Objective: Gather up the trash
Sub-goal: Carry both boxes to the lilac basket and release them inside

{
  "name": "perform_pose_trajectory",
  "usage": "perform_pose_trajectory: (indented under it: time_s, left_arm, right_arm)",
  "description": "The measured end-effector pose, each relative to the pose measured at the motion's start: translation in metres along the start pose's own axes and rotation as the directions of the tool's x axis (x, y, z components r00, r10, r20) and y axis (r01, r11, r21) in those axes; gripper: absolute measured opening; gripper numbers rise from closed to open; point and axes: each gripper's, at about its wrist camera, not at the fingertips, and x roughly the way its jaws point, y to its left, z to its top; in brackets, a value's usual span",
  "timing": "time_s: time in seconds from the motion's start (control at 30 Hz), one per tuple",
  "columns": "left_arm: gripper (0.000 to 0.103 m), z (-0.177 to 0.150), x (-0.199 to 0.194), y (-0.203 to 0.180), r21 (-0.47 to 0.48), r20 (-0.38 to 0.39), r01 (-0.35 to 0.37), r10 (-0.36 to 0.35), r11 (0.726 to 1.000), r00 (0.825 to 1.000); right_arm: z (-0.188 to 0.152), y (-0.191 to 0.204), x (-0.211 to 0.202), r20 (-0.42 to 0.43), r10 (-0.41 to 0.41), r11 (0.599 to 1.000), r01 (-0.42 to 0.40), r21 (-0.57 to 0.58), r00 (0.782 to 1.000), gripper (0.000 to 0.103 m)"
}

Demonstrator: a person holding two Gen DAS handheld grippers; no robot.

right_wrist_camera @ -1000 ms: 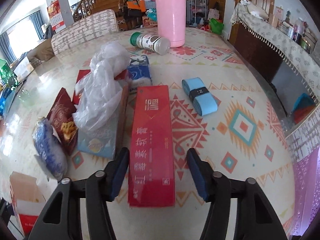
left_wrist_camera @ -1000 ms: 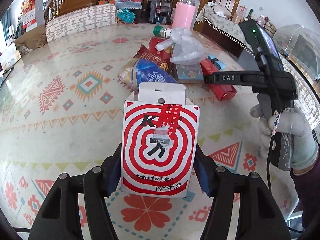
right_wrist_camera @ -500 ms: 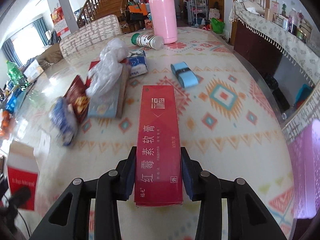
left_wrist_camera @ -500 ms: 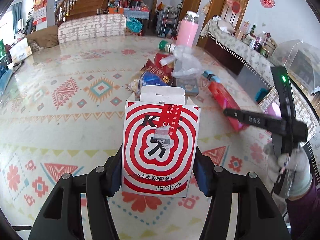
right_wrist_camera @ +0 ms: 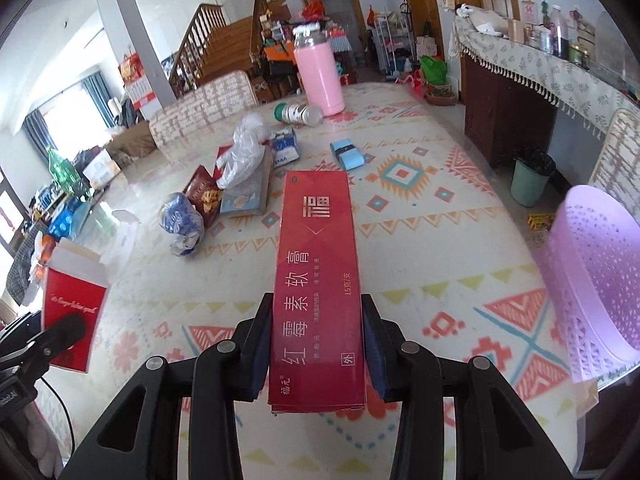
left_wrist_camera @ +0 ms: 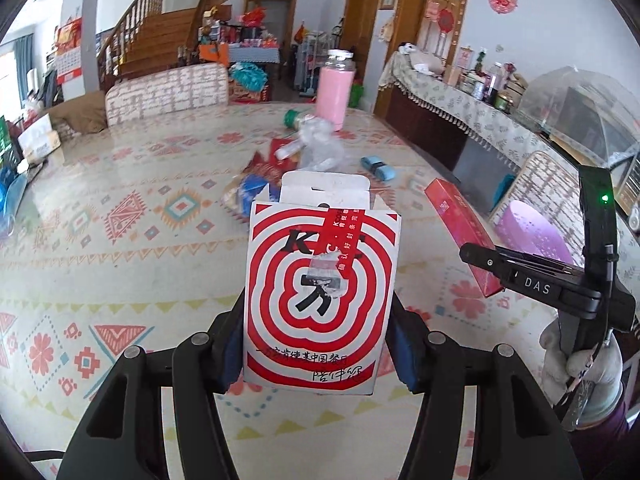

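Observation:
My left gripper point(left_wrist_camera: 316, 344) is shut on a red-and-white ringed carton point(left_wrist_camera: 320, 292), held upright above the table; the carton also shows at the left of the right wrist view point(right_wrist_camera: 72, 316). My right gripper point(right_wrist_camera: 316, 348) is shut on a long red box point(right_wrist_camera: 314, 276), lifted off the table; the box shows in the left wrist view point(left_wrist_camera: 460, 232). A lilac perforated basket point(right_wrist_camera: 596, 280) stands at the table's right edge, right of the red box. More trash lies mid-table: a clear plastic bag point(right_wrist_camera: 244, 148), a blue wrapper point(right_wrist_camera: 182, 220), a snack pack point(right_wrist_camera: 204, 196).
A pink thermos point(right_wrist_camera: 320, 76) and a lying bottle point(right_wrist_camera: 298, 114) are at the far side. A blue roll point(right_wrist_camera: 347, 154) and a tissue pack point(right_wrist_camera: 285, 148) lie nearby. A green bin point(right_wrist_camera: 530, 182) stands on the floor beyond the table's right edge.
My right gripper closed on the long red box and lifted it off the table toward the right edge. My left gripper rose with the ringed carton still in it.

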Motion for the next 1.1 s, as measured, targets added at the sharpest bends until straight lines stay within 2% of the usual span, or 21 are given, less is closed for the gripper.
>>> perform_pose_trajectory:
  time_s: [0.43, 1.1]
  left_arm:
    - [0.059, 0.016, 0.004, -0.069, 0.148, 0.013, 0.029, -0.031, 0.989, 0.999]
    - [0.059, 0.045, 0.043, -0.166, 0.291, -0.004, 0.066, -0.068, 0.954, 0.998]
  right_arm:
    - [-0.011, -0.042, -0.044, 0.08, -0.035, 0.997, 0.029, 0.075, 0.996, 0.043]
    - [-0.012, -0.135, -0.096, 0.159, -0.122, 0.974, 0.087, 0.209, 0.98, 0.043]
